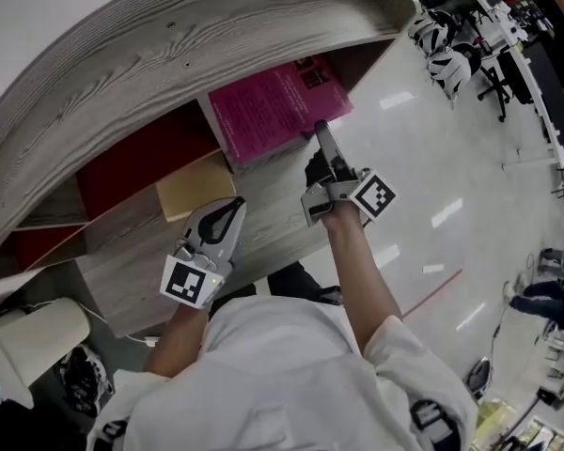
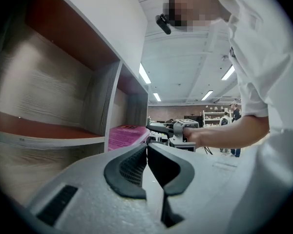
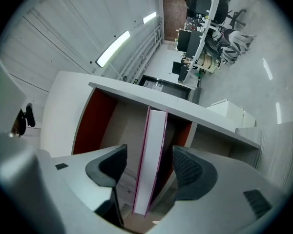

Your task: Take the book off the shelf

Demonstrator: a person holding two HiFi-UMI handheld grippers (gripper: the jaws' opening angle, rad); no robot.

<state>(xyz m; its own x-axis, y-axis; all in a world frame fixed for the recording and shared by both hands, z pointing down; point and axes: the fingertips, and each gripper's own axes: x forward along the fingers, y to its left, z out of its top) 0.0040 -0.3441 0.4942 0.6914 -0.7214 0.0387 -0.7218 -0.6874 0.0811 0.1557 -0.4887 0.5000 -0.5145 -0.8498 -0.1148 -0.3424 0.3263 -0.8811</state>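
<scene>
A magenta book (image 1: 273, 111) stands in the right compartment of a grey wooden shelf (image 1: 169, 45). My right gripper (image 1: 321, 132) reaches to the book's near edge. In the right gripper view the book (image 3: 155, 130) sits edge-on between the two wide-apart jaws of the right gripper (image 3: 149, 156), and neither pad touches it. My left gripper (image 1: 231, 207) hangs lower left in front of the shelf, shut and empty. From the left gripper (image 2: 147, 148) view, its pads meet, and the book (image 2: 126, 135) and the right gripper (image 2: 178, 129) show beyond.
The compartments have red back panels (image 1: 141, 158). A tan flat object (image 1: 193, 188) lies in the middle compartment. Office chairs (image 1: 446, 54) and desks stand far right on the glossy floor. A white cylinder (image 1: 38, 341) sits at lower left. A person (image 2: 233, 116) stands far off.
</scene>
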